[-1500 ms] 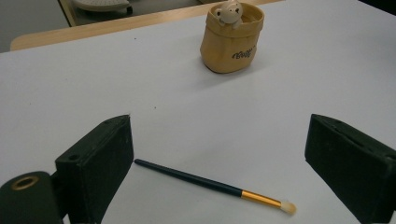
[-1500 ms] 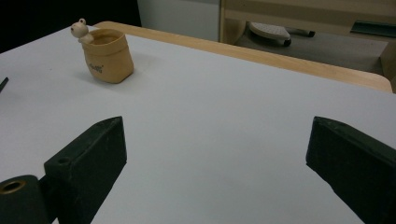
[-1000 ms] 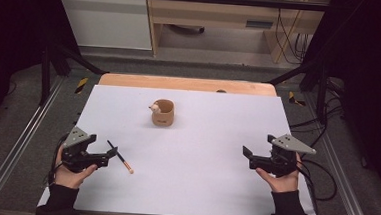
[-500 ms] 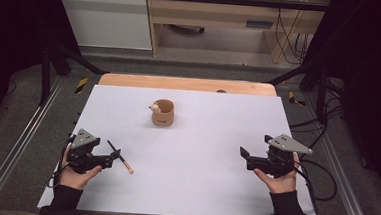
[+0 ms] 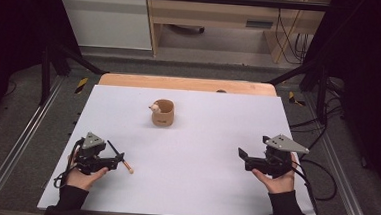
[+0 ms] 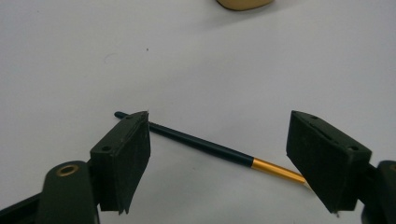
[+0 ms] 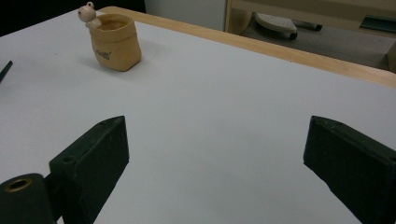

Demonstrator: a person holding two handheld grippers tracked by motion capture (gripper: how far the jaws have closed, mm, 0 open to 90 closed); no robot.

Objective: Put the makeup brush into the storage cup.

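1. While the left gripper (image 5: 116, 160) sits low in the lower left of the high view, its jaws stand wide on either side of a brush (image 5: 120, 158) lying on the white table (image 5: 201, 138); they have just been closing a little, with the brush between them, and the pads do not yet press on it.
2. Seen in the left gripper view, the brush (image 6: 205, 147) runs slantwise across the middle of the frame: a dark handle from centre left, then a golden ferrule toward the lower right.
3. Its dark end passes just behind the left pad, and its golden end disappears behind the right pad; whether either pad touches it I cannot tell.
4. At the lower right of the high view, the right gripper (image 5: 243, 158) is held just over the table, its jaws wide apart with nothing between them, as the right gripper view (image 7: 212, 158) confirms.
5. Toward the upper middle of the high view stands a small tan pot (image 5: 162, 113) with a little round-headed figure on its rim, well apart from both grippers.
6. That pot (image 7: 114, 42) appears in the upper left of the right gripper view, upright on the table.
7. A wooden edge (image 5: 187, 84) borders the table's far side.
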